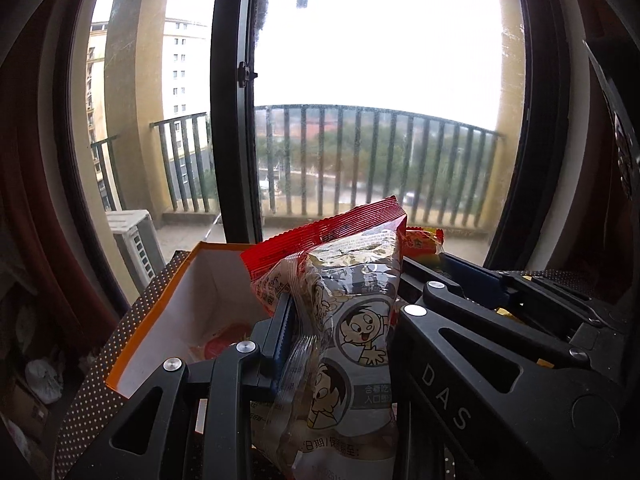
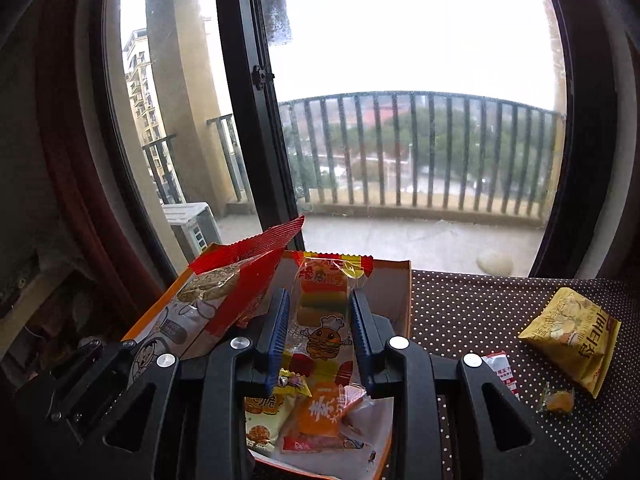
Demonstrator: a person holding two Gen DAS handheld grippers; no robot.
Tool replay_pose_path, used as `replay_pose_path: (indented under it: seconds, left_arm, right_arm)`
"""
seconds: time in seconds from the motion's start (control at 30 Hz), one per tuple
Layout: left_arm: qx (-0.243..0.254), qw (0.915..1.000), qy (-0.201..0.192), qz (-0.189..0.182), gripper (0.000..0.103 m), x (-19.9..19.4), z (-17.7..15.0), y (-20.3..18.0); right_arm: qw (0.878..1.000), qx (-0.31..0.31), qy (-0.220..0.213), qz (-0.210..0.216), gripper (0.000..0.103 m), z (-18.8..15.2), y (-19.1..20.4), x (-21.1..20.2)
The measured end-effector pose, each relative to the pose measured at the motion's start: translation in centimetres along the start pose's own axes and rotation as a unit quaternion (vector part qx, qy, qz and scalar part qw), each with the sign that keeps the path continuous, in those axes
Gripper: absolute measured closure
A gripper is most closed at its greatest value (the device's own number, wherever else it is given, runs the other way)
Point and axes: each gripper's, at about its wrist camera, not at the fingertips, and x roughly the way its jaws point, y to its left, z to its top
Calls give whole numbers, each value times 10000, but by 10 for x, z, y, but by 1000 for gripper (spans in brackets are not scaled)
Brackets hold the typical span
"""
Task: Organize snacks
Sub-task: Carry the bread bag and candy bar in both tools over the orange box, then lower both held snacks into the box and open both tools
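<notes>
My left gripper [image 1: 344, 320] is shut on a red and grey snack bag [image 1: 360, 264] printed with cartoon faces, which stands upright between the blue pads [image 1: 284, 332]. Beside and behind it is an open box [image 1: 208, 280] with an orange rim and white inside. My right gripper [image 2: 320, 320] is shut on a clear packet [image 2: 324, 280] with a burger cartoon and a red-yellow top seal. It holds the packet over the same box [image 2: 394, 296], where several snack packs [image 2: 320, 416] lie. The red bag [image 2: 224, 292] and the left gripper show at the left of the right wrist view.
A brown polka-dot cloth [image 2: 480, 312] covers the table. On it, right of the box, lie a yellow chip bag [image 2: 568, 336], a small wrapped candy [image 2: 558, 400] and a red-white packet [image 2: 500, 368]. A large window with a dark frame [image 2: 256, 120] stands just behind the table.
</notes>
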Motion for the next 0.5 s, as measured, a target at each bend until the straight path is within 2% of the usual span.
replay_pose_path:
  seconds: [0.5]
  left_arm:
    - [-302, 9966, 495, 584, 72, 52, -12, 53]
  right_arm:
    - [9977, 31, 580, 336, 70, -5, 40, 74]
